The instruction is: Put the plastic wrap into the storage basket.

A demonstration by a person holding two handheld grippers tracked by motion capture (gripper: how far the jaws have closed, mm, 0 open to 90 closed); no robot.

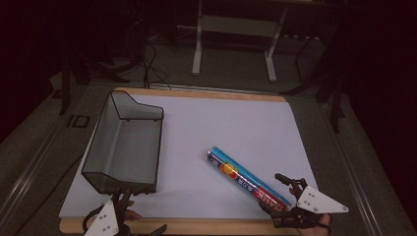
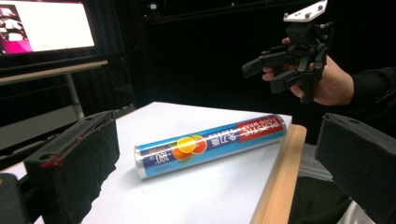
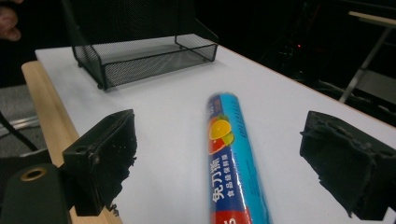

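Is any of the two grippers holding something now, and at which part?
Nothing is held. The right gripper has open jaws around the near end of the plastic wrap roll, not touching. The left gripper is open too.

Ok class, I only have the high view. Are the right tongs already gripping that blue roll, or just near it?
Observer: Not gripping. The left gripper view shows the right tongs open and held up in the air, clear of the roll.
Operator: And the other pair?
Observer: The left tongs are open too. Their own view shows the jaws wide apart, touching nothing.
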